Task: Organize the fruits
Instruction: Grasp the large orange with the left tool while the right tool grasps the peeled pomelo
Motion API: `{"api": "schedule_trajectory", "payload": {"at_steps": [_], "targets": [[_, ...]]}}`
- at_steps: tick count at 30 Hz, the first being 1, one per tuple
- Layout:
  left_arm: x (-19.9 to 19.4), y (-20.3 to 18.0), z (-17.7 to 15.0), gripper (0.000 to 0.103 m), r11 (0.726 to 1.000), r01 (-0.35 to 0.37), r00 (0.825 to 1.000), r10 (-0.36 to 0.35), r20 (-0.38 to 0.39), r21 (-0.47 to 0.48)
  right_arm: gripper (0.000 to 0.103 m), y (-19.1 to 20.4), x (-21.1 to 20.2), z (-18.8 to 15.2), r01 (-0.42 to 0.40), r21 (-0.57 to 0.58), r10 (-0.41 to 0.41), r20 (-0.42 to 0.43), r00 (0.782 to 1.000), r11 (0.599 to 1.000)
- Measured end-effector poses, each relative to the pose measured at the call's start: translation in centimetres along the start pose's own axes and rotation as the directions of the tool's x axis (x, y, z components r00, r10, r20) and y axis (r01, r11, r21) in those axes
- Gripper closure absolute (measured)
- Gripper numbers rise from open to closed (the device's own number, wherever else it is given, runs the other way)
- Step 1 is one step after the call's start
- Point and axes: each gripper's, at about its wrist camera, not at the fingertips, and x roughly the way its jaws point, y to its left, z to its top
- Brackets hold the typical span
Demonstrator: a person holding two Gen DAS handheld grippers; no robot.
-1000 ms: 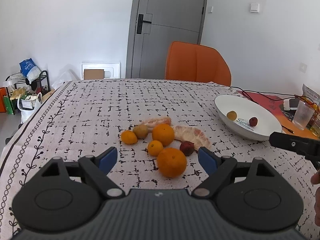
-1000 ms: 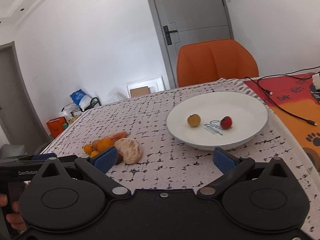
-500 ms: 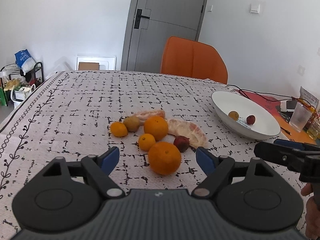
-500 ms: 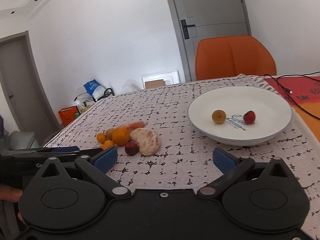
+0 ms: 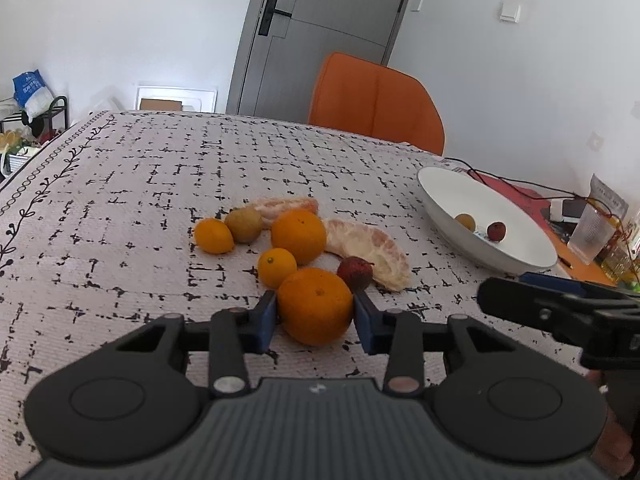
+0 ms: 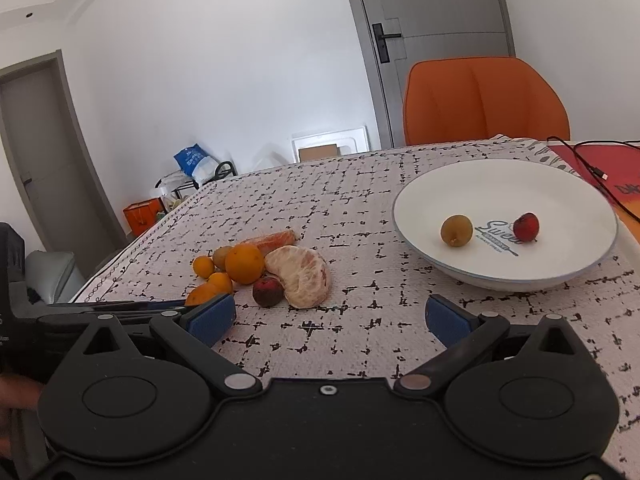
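My left gripper is shut on the nearest large orange, which rests on the patterned tablecloth. Behind it lie a second orange, two small oranges, a kiwi, a dark red lychee and peeled pomelo segments. The white plate holds a brownish fruit and a red lychee. My right gripper is open and empty above the cloth, between the fruit pile and the plate.
An orange chair stands at the table's far side. A red mat with a black cable, a clear cup and small items lie right of the plate. A grey door is behind.
My left gripper moved forward and closed its fingers on the nearest large orange. My right gripper shifted left and stayed open.
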Motion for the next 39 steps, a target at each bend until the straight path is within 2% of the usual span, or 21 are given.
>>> {"api": "schedule_trajectory", "payload": {"at_steps": [5, 11, 13, 16, 18, 28, 35, 39], "targets": [[-0.6, 0.8, 0.1, 0.064, 1.0, -0.008, 1.0, 0.008, 0.011, -0.005, 0.0, 0.5, 1.1, 0.5, -0.01, -0.023, 0.01, -0.012, 1.0, 1.0], [-1.3, 2.1, 0.4, 0.064, 0.999, -0.037, 0.999, 0.038, 0.025, -0.016, 0.008, 1.1, 2.6, 0.9, -0.02, -0.036, 0.019, -0.029, 0.999, 0.999], [-1.5, 2.6, 0.5, 0.064, 0.999, -0.044, 0.999, 0.045, 0.03, -0.02, 0.02, 1.2, 3.1, 1.0, -0.009, -0.048, 0.008, -0.03, 1.0, 0.999], [-1.8, 3.3, 0.7, 0.064, 0.998, -0.057, 0.998, 0.058, 0.037, -0.033, 0.033, 1.1, 4.0, 1.0, 0.01, -0.056, -0.013, -0.045, 0.999, 0.998], [-2.0, 3.7, 0.9, 0.064, 0.997, -0.06, 0.997, 0.062, 0.042, -0.043, 0.037, 1.1, 4.5, 1.0, 0.008, -0.059, -0.011, -0.056, 0.998, 0.998], [-2.8, 4.9, 1.2, 0.064, 0.995, -0.074, 0.995, 0.078, 0.065, -0.059, 0.042, 2.3, 6.7, 1.6, 0.013, -0.14, -0.024, -0.075, 0.997, 0.99], [-3.3, 5.6, 1.0, 0.064, 0.993, -0.086, 0.994, 0.091, 0.061, -0.078, 0.042, 2.4, 7.1, 2.0, 0.014, -0.153, -0.025, -0.066, 0.997, 0.988], [-3.4, 5.3, 1.0, 0.064, 0.994, -0.084, 0.994, 0.089, 0.066, -0.07, 0.049, 1.9, 6.7, 1.9, 0.013, -0.125, -0.023, -0.076, 0.997, 0.992]]}}
